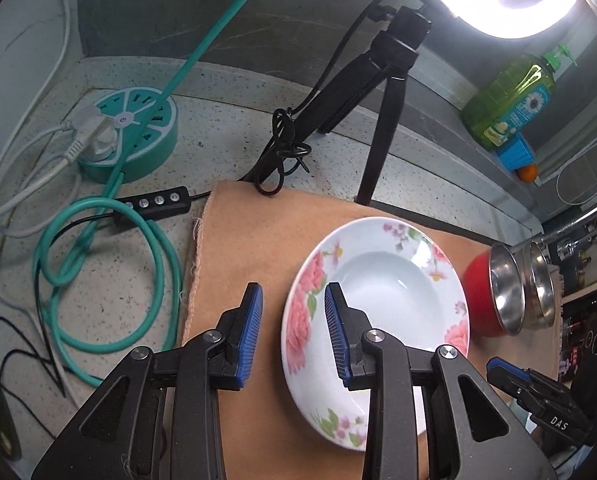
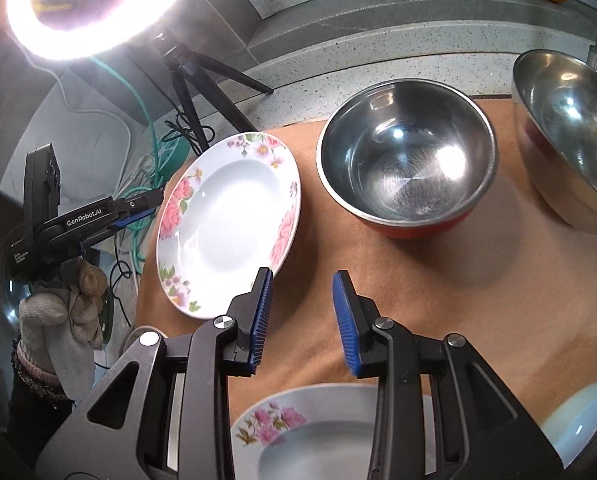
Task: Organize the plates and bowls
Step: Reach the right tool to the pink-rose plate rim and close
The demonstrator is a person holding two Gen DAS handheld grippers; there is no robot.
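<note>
Covering the speckled counter: tan cloth mat. Resting on mat, side by side: white floral-rimmed ceramic plate, red-walled steel bowl, second steel bowl beyond. Second floral plate at near edge. Left gripper released, jaws straddling first plate's rim, gripping nothing. Right gripper released, empty, over bare mat.

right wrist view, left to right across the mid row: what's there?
Gloved hand with the left claw → floral plate → red steel bowl → second steel bowl at the right edge.
</note>
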